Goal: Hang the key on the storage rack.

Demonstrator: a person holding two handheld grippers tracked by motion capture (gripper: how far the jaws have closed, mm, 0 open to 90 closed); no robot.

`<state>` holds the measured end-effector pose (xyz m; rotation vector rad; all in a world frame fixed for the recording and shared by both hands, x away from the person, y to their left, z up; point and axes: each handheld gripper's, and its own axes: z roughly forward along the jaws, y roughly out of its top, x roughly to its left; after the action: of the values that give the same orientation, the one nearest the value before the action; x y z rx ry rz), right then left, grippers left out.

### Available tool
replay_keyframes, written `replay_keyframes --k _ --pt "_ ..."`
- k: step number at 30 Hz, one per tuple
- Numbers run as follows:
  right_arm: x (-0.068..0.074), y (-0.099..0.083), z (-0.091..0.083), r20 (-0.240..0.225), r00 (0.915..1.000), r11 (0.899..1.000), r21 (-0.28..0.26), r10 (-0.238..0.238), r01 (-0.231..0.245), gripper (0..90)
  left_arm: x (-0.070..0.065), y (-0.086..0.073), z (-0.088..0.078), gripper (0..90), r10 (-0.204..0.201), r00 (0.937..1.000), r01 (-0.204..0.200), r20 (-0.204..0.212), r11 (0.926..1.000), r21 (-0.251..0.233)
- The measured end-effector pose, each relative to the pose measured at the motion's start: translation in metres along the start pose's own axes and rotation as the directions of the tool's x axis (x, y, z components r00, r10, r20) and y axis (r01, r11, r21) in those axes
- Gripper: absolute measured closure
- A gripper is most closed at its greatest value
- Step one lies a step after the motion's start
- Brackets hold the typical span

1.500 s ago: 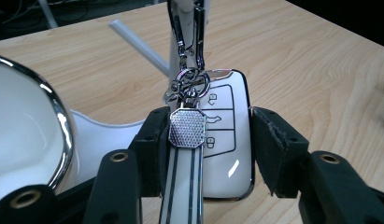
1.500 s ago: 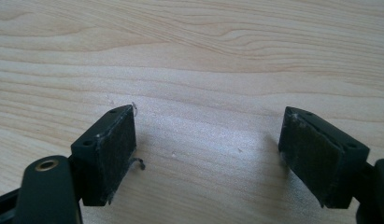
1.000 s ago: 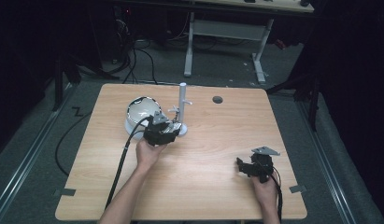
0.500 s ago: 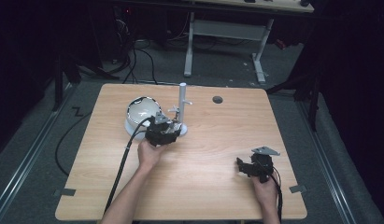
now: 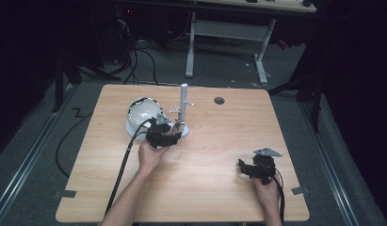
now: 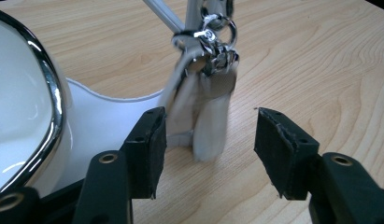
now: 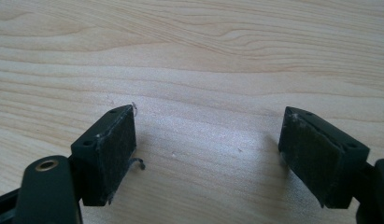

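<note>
pale fabric keychain (image 6: 199,116) is hanging from the metal stand (image 5: 183,107), sitting between the left gripper (image 6: 208,140) jaws, which have just been opening; it is brushing the nine o'clock pad (image 6: 157,140) and hanging clear of the three o'clock one.

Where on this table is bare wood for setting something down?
Free: the whole right half beyond the metal stand, around the grommet hole, and the near-left corner. Crowded: the white bowl, stand and left tool cluster together.
</note>
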<state>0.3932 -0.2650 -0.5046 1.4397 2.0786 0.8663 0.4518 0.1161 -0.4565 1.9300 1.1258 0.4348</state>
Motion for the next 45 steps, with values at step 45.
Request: replay_keyframes --k 45 --pt "0.0 0.0 0.0 0.0 1.0 1.0 0.0 -0.001 0.001 19.2 0.01 -0.01 -0.058 41.1 -0.042 0.9991 0.041 -0.01 0.9969 -0.067"
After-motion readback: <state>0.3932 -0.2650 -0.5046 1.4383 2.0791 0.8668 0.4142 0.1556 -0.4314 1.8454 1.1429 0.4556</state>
